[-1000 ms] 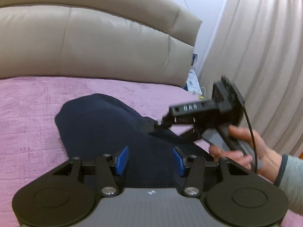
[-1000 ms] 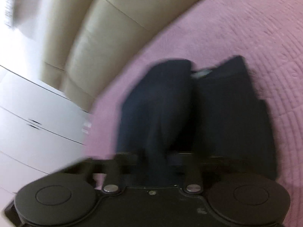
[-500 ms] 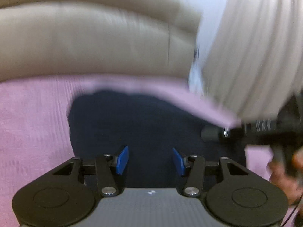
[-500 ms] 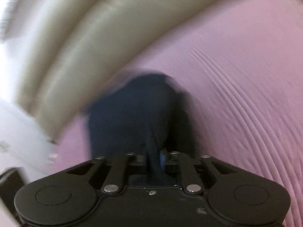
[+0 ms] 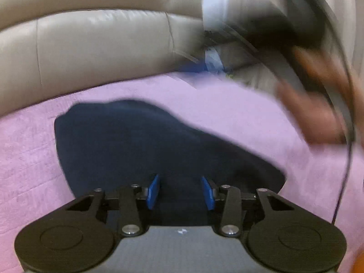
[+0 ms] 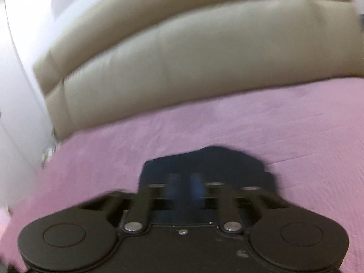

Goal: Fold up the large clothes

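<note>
Garment: dark navy garment [image 5: 145, 145], bunched on the pink bedspread [image 5: 29, 150], near the headboard [image 5: 102, 47].
Handling: likely soft, limp, light; grasp an outer edge.
Left gripper [image 5: 180, 191]: half-open, just been closing, gripping nothing.
Right gripper [image 6: 183, 187]: closed, empty.

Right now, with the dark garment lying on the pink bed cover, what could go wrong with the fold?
1. The left tool stands open over the dark garment, its jaws just narrowing with no cloth pinched; it may close on nothing.
2. The right tool looks shut, with blurred pads and no cloth visibly held; the garment may stay bunched.
3. The right tool's cable hangs near the garment and could snag.
</note>
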